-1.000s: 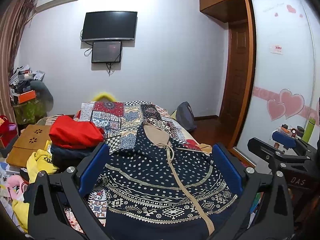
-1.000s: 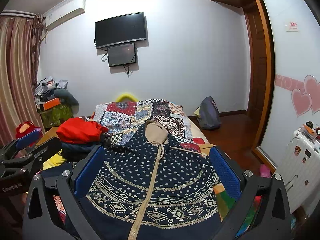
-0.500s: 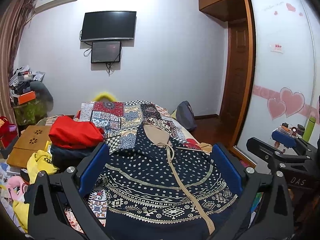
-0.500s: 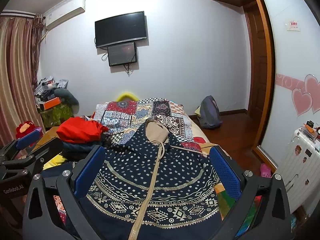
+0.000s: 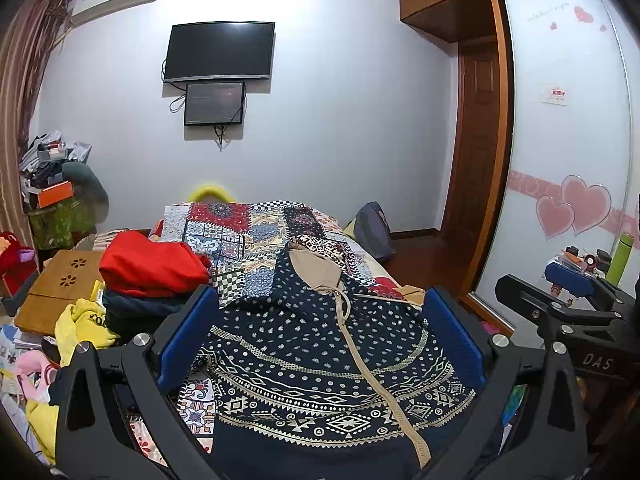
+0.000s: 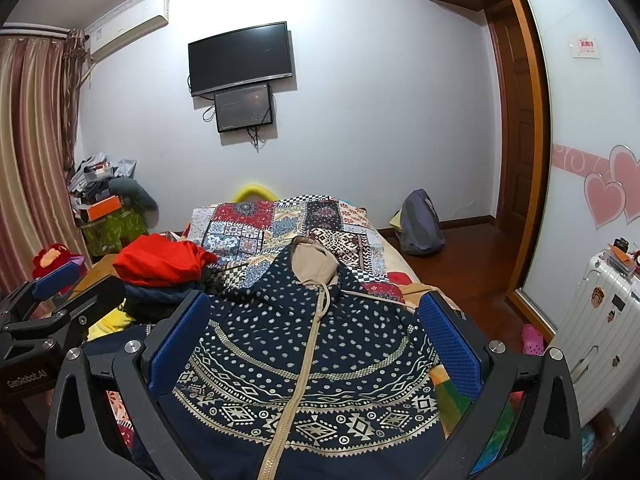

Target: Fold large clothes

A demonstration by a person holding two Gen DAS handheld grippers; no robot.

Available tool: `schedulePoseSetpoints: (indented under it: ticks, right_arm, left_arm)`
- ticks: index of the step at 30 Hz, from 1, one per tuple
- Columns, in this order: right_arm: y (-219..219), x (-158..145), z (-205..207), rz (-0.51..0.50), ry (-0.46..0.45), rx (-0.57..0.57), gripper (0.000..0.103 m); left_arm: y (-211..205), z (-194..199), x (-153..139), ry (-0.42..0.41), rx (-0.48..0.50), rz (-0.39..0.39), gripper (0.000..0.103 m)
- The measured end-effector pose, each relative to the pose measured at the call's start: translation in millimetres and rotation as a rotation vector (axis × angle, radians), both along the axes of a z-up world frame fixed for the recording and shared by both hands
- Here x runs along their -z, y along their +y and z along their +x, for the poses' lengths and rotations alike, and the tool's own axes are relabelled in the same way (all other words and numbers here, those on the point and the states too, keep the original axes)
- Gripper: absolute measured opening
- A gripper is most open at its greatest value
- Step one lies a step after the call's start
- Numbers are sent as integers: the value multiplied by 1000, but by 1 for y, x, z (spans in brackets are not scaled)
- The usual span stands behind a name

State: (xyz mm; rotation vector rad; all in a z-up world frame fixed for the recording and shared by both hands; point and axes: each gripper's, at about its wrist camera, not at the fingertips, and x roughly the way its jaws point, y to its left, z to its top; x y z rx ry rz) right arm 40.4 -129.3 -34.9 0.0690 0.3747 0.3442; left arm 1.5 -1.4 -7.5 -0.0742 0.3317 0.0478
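Note:
A navy hooded jacket with white dots, beige patterned bands, a beige zip and a beige-lined hood lies spread flat on the bed, hood at the far end. It also shows in the right wrist view. My left gripper is open and empty, held above the jacket's near part. My right gripper is open and empty too, above the same part. Each gripper shows at the edge of the other's view: the right one, the left one.
A patchwork quilt covers the bed. A pile of folded clothes topped by a red garment sits at the left, with yellow clothes and a wooden lap desk beside it. A white suitcase stands at the right.

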Motion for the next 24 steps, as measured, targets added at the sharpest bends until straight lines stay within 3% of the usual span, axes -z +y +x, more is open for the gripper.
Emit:
schedulePoseSetpoints:
  ticks: [24]
  right_arm:
    - [8,2,8,-22,21,-12,103]
  left_arm:
    - [14,9,4,14,-12,-20,103]
